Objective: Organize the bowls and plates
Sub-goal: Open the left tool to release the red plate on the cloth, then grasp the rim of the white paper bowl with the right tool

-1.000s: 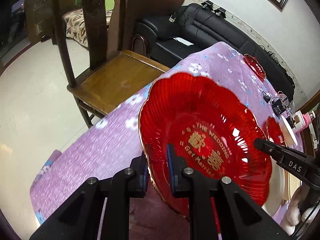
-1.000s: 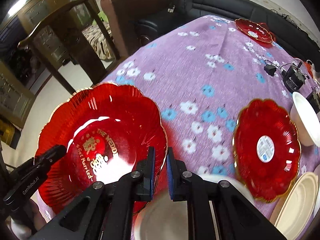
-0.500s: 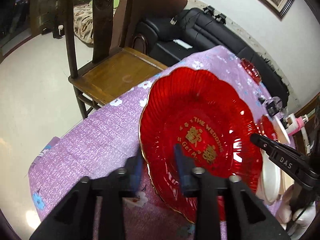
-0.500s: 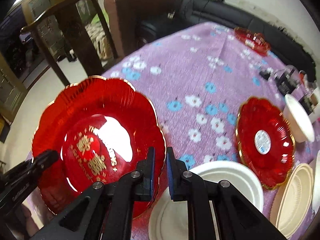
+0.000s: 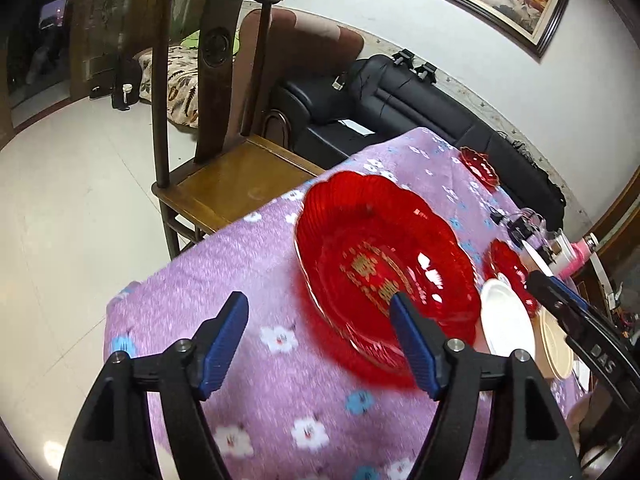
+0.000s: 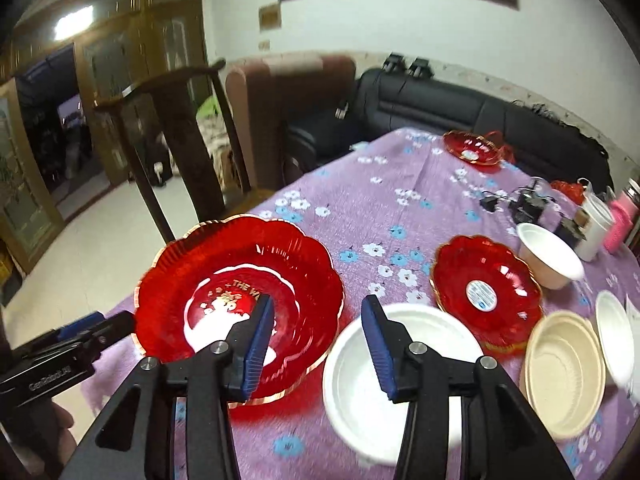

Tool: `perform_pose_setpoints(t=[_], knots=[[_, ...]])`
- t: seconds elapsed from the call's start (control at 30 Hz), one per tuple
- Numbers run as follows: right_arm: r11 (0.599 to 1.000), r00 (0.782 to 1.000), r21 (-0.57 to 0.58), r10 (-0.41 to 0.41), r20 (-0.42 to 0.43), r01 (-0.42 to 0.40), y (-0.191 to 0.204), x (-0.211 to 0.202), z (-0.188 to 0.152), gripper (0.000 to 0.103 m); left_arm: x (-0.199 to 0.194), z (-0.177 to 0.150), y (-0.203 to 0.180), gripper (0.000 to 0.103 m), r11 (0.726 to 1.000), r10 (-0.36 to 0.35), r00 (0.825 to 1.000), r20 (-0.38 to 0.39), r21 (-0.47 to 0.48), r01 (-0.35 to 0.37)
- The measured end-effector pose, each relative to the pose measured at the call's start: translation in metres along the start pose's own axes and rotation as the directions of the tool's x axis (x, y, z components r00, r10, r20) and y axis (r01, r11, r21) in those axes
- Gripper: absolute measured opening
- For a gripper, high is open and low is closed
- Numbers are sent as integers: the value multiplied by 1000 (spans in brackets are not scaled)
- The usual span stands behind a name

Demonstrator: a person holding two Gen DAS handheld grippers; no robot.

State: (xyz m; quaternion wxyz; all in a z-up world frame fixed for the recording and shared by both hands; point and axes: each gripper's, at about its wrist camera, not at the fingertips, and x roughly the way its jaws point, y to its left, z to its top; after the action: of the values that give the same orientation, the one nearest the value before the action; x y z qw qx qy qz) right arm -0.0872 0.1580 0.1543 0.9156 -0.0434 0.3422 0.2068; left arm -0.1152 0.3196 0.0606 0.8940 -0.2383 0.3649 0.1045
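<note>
A large red plate with gold lettering (image 5: pixel 384 264) (image 6: pixel 240 296) lies on the purple flowered tablecloth (image 5: pixel 256 280) near its front left corner. My left gripper (image 5: pixel 320 316) is open just in front of it, holding nothing. My right gripper (image 6: pixel 318 322) is open above the gap between the red plate and a white plate (image 6: pixel 400 372). A smaller red plate (image 6: pixel 486 288) lies to the right, with a cream bowl (image 6: pixel 564 368) and white bowls (image 6: pixel 550 256) beyond it. Another red dish (image 6: pixel 472 148) sits at the far end.
A wooden chair (image 5: pixel 224 168) stands against the table's left edge. A black sofa (image 6: pixel 460 112) runs behind the table. Chargers and cables (image 6: pixel 524 200), a white cup (image 6: pixel 596 220) and a pink item (image 6: pixel 622 220) crowd the far right.
Both grippers were shut on the large red plate's rim. Both have opened and pulled back, and the plate now lies flat on the cloth.
</note>
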Motion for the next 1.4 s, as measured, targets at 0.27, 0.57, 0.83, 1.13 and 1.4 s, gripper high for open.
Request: perform_pose_setpoints(t=[0.27,0.57,0.83,1.13,1.4], knots=[[983,976,142,-143,166,120,-31,-53,-42,93,-18,-18,-28,74,996,-27,999,17,84,26],[943,989,319,-126,75,96,-80,-66,-90,93,-20,-38,-52,75,983,-58,998,-22,171,60],[902,993,421,-113,28,91,-109,-66,-115,93,-19,-49,-66,75,970,-76,996,-50,226,85],[828,999,559,-39,-4,35,-146,-54,-128,89,-17,-44,-82,75,959,-115,991,-74,253,130],[831,999,557,8,-44,18,-141,-21,-110,84,-3,-20,-125,75,922,-178,978,-106,330,203]])
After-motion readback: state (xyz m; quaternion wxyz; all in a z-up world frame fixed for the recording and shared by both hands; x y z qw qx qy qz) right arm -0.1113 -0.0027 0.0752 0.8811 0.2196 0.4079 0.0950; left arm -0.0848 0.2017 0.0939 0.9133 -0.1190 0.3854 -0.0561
